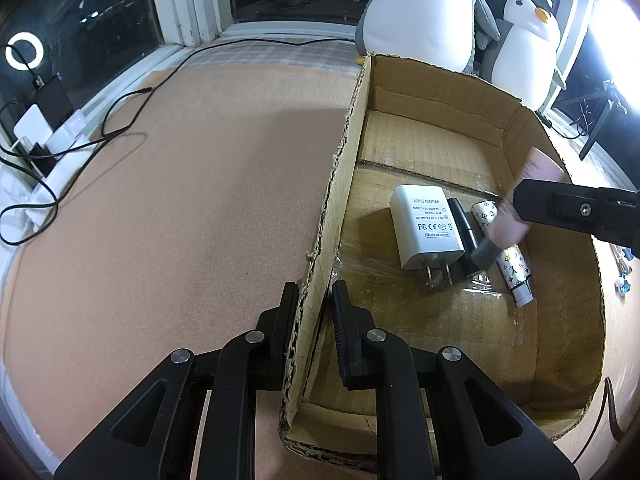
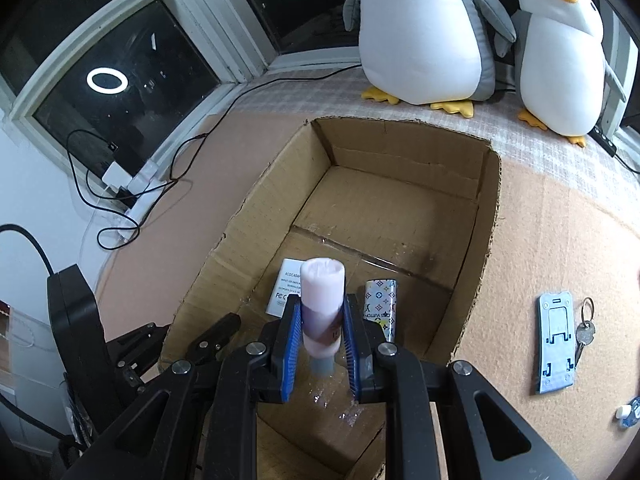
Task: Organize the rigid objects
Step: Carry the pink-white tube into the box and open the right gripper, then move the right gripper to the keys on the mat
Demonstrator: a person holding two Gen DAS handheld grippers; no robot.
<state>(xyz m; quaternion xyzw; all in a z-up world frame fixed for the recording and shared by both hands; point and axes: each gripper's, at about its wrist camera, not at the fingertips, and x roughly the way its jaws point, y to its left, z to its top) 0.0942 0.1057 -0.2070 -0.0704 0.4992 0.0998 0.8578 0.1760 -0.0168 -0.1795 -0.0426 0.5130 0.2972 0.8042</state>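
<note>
An open cardboard box (image 1: 460, 92) (image 2: 256, 216) lies on the pinkish mat. My left gripper (image 1: 314, 296) is shut on the box's left wall, one finger outside, one inside. My right gripper (image 2: 320, 328) is shut on a pale pink tube with a grey cap (image 2: 322, 304) (image 1: 508, 224), cap pointing down, held over the box floor. On that floor lie a white AC adapter (image 1: 426, 228) (image 2: 286, 284), a black stick (image 1: 464, 232) and a white patterned tube (image 1: 512, 268) (image 2: 380, 308). The right gripper's arm (image 1: 576, 212) reaches in from the right.
Two plush penguins (image 2: 424, 28) (image 2: 560, 56) sit beyond the box. A blue-grey plastic stand (image 2: 556, 344) and a key on a ring (image 2: 584, 332) lie on the mat to the right. Cables and chargers (image 1: 48, 132) lie at the left by the window.
</note>
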